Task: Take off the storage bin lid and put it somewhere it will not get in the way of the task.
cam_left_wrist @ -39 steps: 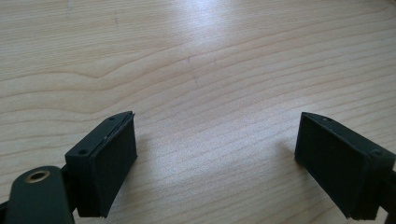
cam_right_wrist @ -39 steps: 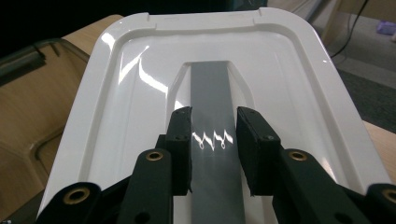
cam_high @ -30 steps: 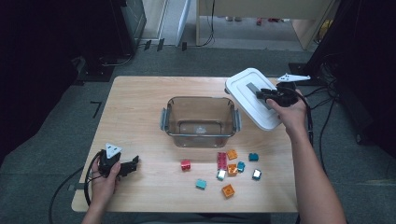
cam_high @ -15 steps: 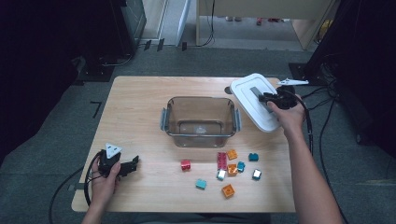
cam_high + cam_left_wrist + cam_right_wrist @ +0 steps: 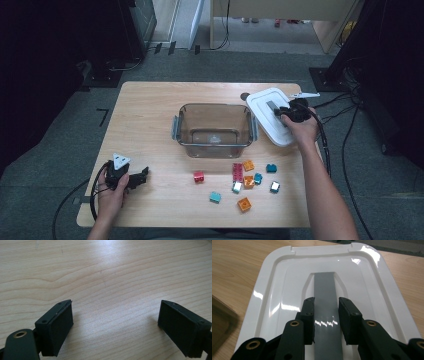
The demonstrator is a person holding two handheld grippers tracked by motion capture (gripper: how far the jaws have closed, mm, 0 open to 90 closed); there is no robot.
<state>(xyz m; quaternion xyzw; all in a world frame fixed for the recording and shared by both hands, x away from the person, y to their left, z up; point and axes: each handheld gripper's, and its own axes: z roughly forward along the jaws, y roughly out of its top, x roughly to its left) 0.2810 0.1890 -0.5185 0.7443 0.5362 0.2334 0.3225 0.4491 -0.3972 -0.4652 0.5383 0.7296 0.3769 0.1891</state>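
Right gripper (image 5: 325,322), fingers clamped on the lid (image 5: 287,290) handle, should set it flat on the desk (image 5: 150,125); left gripper (image 5: 120,327) fingers apart.

Hidden and cut-off parts

In the right gripper view the lid (image 5: 287,290) runs off the bottom edge, and the right tool (image 5: 325,322) covers the near end of its grey strip (image 5: 324,290). In the high view the hand (image 5: 299,127) hides the lid's (image 5: 270,112) near right corner, and whether the lid rests flat on the tabletop (image 5: 150,125) cannot be told. The left tool's (image 5: 115,327) bases are cut off below.
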